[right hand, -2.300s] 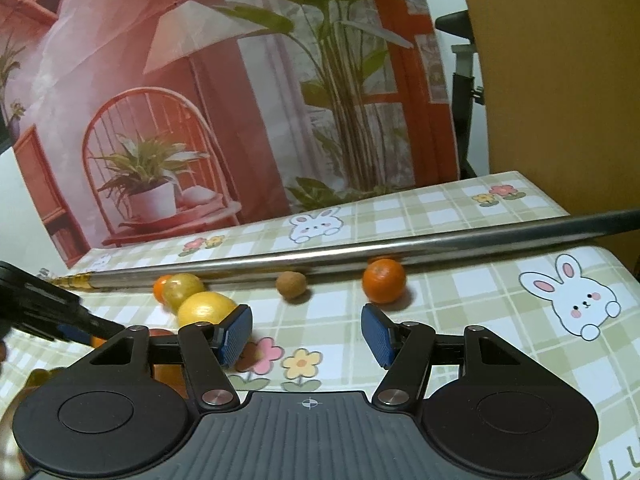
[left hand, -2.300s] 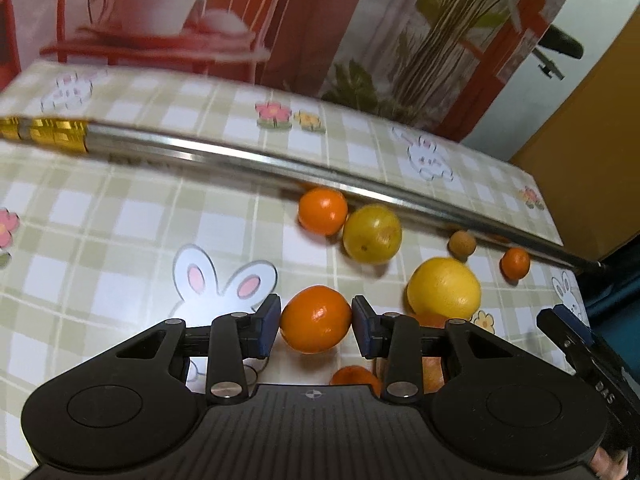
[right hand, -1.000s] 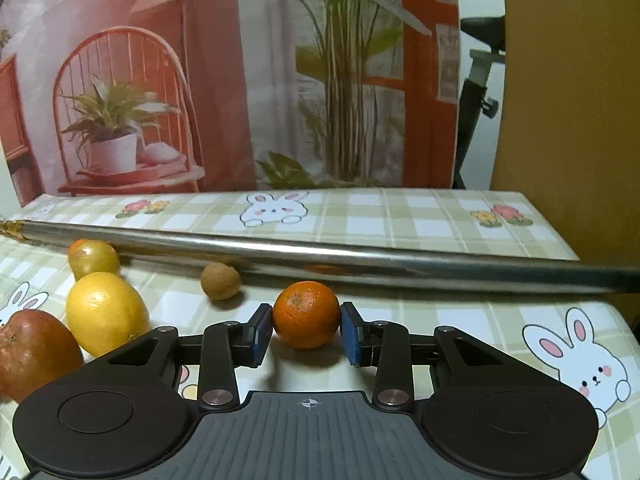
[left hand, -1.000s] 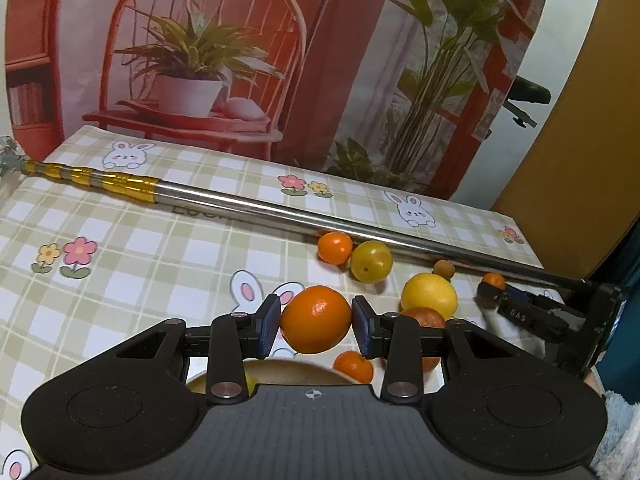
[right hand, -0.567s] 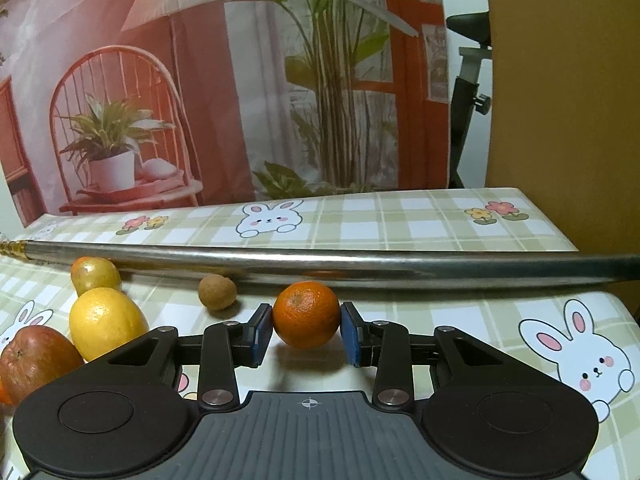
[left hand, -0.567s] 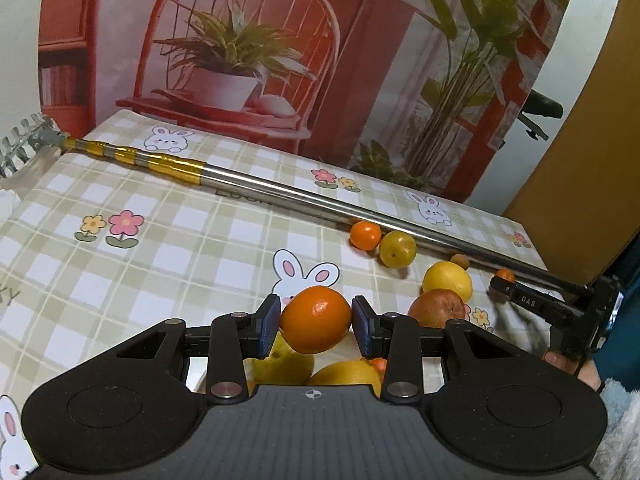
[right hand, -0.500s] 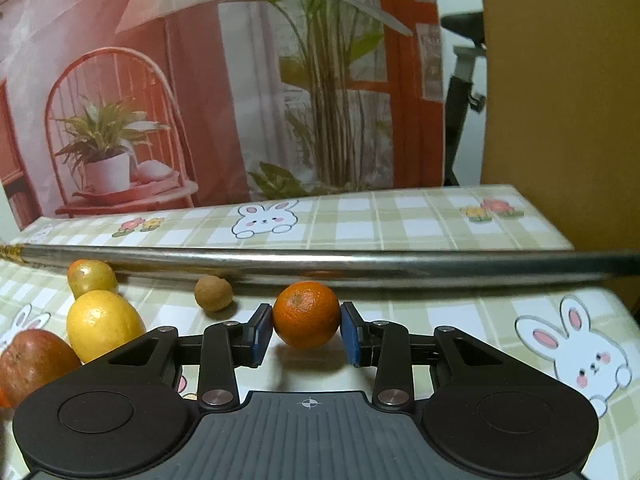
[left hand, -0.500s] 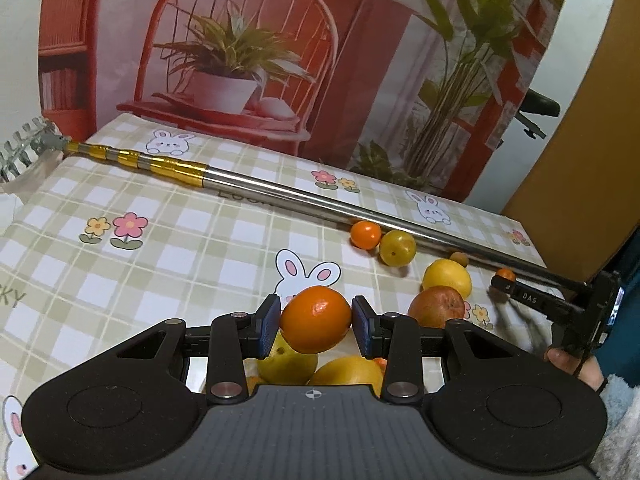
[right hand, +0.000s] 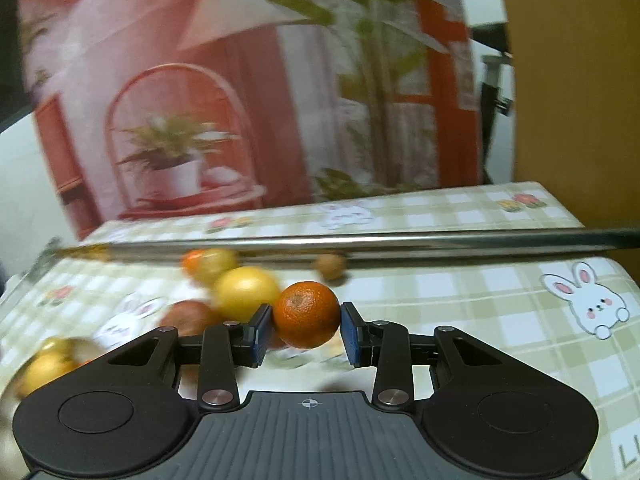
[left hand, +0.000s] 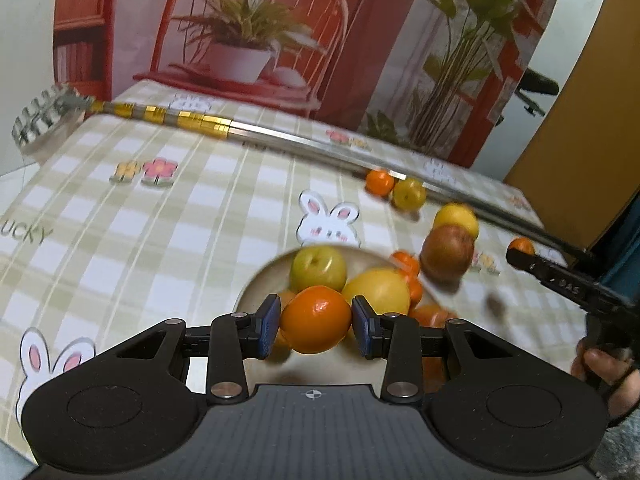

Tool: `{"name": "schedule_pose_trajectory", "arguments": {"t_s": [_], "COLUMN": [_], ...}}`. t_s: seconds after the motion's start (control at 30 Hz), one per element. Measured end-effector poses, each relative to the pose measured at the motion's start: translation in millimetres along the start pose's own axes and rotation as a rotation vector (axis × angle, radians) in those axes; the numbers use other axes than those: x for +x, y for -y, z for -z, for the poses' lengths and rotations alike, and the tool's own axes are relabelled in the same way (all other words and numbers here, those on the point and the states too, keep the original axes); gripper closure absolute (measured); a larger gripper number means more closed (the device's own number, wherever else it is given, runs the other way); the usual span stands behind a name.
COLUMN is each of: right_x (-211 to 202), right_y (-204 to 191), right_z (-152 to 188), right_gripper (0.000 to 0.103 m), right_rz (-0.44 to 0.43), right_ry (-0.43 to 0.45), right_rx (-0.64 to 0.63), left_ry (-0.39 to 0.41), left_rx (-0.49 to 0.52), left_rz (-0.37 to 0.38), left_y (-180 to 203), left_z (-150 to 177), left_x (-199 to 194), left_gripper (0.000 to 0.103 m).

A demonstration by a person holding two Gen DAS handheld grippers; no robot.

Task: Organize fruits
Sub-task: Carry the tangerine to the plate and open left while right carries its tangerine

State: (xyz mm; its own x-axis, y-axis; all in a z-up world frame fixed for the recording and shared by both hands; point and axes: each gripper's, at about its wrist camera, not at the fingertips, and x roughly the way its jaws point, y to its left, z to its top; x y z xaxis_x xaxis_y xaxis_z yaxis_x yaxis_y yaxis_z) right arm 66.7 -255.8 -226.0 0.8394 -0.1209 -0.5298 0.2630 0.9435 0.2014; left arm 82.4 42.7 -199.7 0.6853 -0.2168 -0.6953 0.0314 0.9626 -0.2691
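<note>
My left gripper (left hand: 315, 325) is shut on an orange (left hand: 315, 319) and hangs over a round bowl (left hand: 256, 286) that holds a green apple (left hand: 318, 268), a yellow fruit (left hand: 378, 290) and small oranges. In the right wrist view my right gripper (right hand: 306, 334) is shut on a smaller orange (right hand: 306, 314), lifted off the checked tablecloth. The right gripper also shows at the right edge of the left wrist view (left hand: 560, 278), with a hand below it. A lemon (right hand: 246, 292), a red apple (right hand: 190, 317) and a small brown fruit (right hand: 330, 266) lie on the cloth.
A long metal pole (left hand: 320, 148) with a gold-banded end lies across the back of the table (left hand: 120, 248). An orange (left hand: 379, 181) and a yellow-green fruit (left hand: 408, 194) rest against it. A printed backdrop stands behind the table.
The left gripper carried its orange back and to the left until the bowl came under it. The right gripper closed on the small orange and has lifted it off the cloth, swinging left.
</note>
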Motion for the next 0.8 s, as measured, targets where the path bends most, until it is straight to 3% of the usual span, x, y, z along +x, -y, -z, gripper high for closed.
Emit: {"name": "schedule_pose_trajectory", "arguments": {"t_s": [0.33, 0.8], "right_x": [-34, -48], "right_y": [-71, -97], "right_z": [16, 39], "right_gripper": [0.069, 0.069], "right_rz": [-0.124, -0.179], "right_ry": [-0.025, -0.097], "right_rx": [-0.071, -0.090], "left_ry": [-0.025, -0.025], "left_rx": [0.056, 0.134], "left_rz": [-0.035, -0.098], "left_y": [0, 3], "left_z": [19, 26], "left_x": [6, 13], "left_gripper": [0.062, 0.062]}}
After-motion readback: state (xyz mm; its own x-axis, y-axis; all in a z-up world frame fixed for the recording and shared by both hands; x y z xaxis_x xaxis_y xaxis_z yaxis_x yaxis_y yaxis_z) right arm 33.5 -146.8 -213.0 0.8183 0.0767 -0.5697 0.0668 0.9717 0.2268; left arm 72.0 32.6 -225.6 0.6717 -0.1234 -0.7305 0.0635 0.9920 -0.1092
